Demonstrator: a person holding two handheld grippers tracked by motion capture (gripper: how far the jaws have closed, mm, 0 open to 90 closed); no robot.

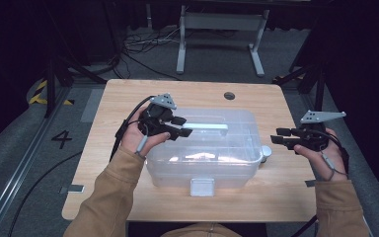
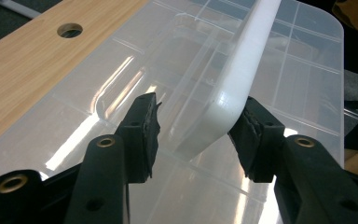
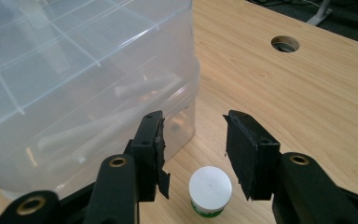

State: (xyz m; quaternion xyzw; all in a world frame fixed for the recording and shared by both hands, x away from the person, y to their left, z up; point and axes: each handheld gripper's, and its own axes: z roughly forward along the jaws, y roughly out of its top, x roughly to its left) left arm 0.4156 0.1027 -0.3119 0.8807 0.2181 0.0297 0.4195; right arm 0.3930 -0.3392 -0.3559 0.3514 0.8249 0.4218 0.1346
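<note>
On the wooden table [image 1: 128,98] I had the clear lidded box [image 1: 202,163] center, its white handle [image 2: 242,79] between my left gripper [image 2: 198,133]'s 2 part-open jaws, right pad touching, while my right gripper [image 3: 193,144] hung open, empty, above the small white-capped jar [image 3: 209,189] beside the box.

My high view looks forward and down from above my side of the table [image 1: 128,98], taking in the whole top and the floor beyond. My left gripper view sits close over the box [image 2: 307,42] lid, looking along its white handle [image 2: 242,70] toward the table's hole [image 2: 70,30]. My right gripper view looks down past the box's end wall [image 3: 177,93] at a small pot [image 3: 209,186]. Both gripper views share the box and that hole [image 3: 285,44].
</note>
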